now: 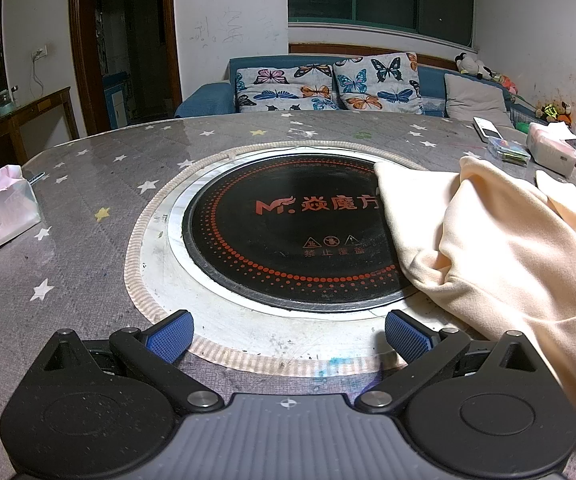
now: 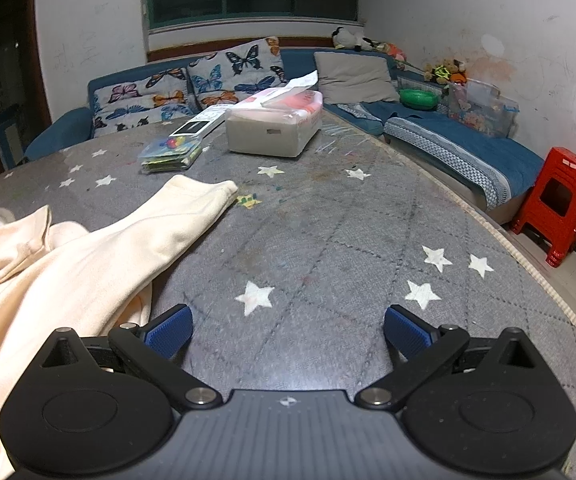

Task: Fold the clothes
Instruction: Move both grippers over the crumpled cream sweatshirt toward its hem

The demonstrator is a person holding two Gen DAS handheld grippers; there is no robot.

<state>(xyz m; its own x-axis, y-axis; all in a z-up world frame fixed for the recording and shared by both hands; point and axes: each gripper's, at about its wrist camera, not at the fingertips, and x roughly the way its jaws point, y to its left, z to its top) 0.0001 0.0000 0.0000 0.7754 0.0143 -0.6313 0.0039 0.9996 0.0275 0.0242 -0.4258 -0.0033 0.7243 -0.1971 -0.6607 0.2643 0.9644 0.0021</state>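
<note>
The cream garment (image 1: 500, 248) lay rumpled on the counter (image 1: 88, 240), bunched in loose ridges rather than flat or squared into a fold. One edge of it draped over the near-right part of the black round hotplate (image 1: 288, 232) set in the middle of the counter. Beyond the hotplate's right side, a sleeve-like end (image 2: 196, 204) stretched out toward the clear plastic box (image 2: 170, 154) and the tissue pack (image 2: 276, 124).

The left gripper (image 1: 288, 336) hovered just in front of the hotplate's pale rim with its fingers (image 1: 170, 338) spread wide and nothing between them; the garment lay just beside the right-hand finger, apart from it as far as the view showed. The right gripper (image 2: 288, 334) hung over bare starred cloth to the right of the hotplate, also wide open and holding nothing, with the garment's edge close by its left finger (image 2: 168, 336).

Judged from this, the step in hand was taking hold of the garment. With the cloth so crumpled, the next move likely called for each gripper to reach inward to an edge or corner, pinch a single layer and draw it out flat.
</note>
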